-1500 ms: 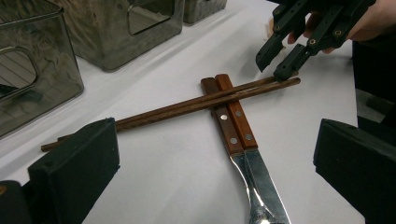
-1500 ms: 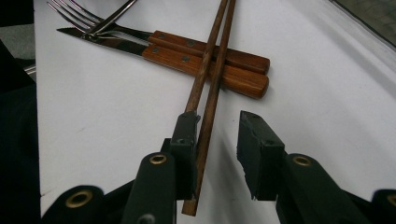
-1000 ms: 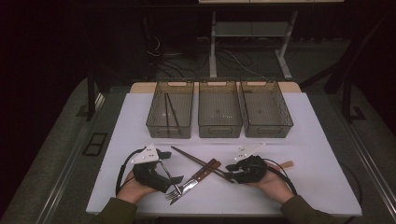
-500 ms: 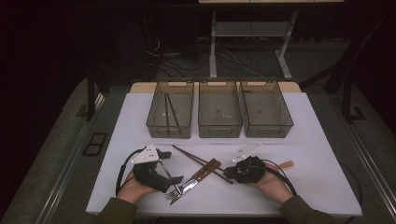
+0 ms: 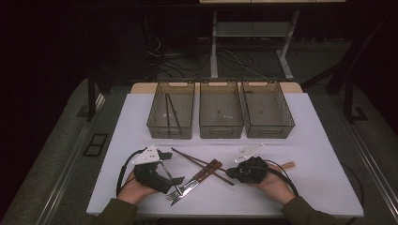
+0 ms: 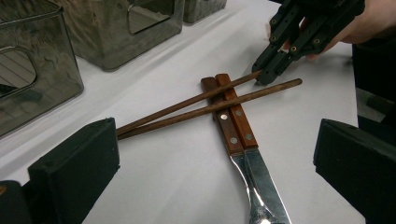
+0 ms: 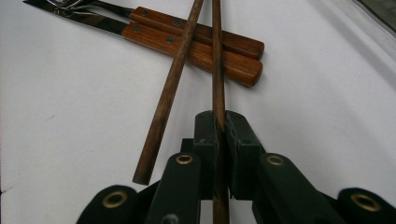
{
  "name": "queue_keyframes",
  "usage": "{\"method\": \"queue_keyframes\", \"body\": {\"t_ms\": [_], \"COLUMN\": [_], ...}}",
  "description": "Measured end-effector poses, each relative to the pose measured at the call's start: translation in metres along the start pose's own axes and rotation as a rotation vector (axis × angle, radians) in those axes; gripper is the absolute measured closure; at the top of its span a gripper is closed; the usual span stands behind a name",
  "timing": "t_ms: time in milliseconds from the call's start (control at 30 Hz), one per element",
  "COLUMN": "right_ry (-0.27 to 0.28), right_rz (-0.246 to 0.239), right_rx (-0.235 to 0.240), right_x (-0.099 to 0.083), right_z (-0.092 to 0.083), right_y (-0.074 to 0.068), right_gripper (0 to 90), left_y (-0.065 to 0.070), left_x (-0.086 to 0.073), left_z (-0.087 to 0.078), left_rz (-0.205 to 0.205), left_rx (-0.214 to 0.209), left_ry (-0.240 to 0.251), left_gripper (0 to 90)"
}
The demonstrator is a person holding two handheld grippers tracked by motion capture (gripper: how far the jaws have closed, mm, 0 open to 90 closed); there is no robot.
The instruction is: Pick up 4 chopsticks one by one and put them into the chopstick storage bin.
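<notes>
Brown wooden chopstick (image 7: 217, 56), slim and round, is pinched by your right gripper (image 7: 221, 135), whose jaws have just been closing onto its near end. Its twin, the second brown chopstick (image 7: 164, 100), lies free just beside it. Both cross the two wood-handled utensils (image 6: 233, 121) near the front edge of the white tabletop (image 5: 319, 154), about midway along. Your left gripper (image 6: 215, 186) rests with jaws spread wide, grasping nothing.
</notes>
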State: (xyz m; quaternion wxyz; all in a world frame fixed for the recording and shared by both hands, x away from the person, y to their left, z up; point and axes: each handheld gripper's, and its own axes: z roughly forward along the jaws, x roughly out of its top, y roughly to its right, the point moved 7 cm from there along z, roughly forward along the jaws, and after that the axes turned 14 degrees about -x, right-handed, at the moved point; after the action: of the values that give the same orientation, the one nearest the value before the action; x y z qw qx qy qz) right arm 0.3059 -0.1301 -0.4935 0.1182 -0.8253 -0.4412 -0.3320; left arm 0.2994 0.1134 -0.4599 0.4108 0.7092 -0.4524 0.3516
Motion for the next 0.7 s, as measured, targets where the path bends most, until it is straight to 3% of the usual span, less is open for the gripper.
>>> {"method": "queue_keyframes", "body": {"t_ms": [700], "right_ry": [0.054], "right_rz": [0.026], "right_rx": [-0.021], "right_x": [0.002], "right_z": [-0.018], "right_y": [0.011], "right_gripper": [83.6], "left_y": [0.0], "left_x": [0.0], "left_z": [0.0], "left_rz": [0.002], "left_rx": [-0.002], "left_ry": [-0.003], "left_gripper": [0.0]}}
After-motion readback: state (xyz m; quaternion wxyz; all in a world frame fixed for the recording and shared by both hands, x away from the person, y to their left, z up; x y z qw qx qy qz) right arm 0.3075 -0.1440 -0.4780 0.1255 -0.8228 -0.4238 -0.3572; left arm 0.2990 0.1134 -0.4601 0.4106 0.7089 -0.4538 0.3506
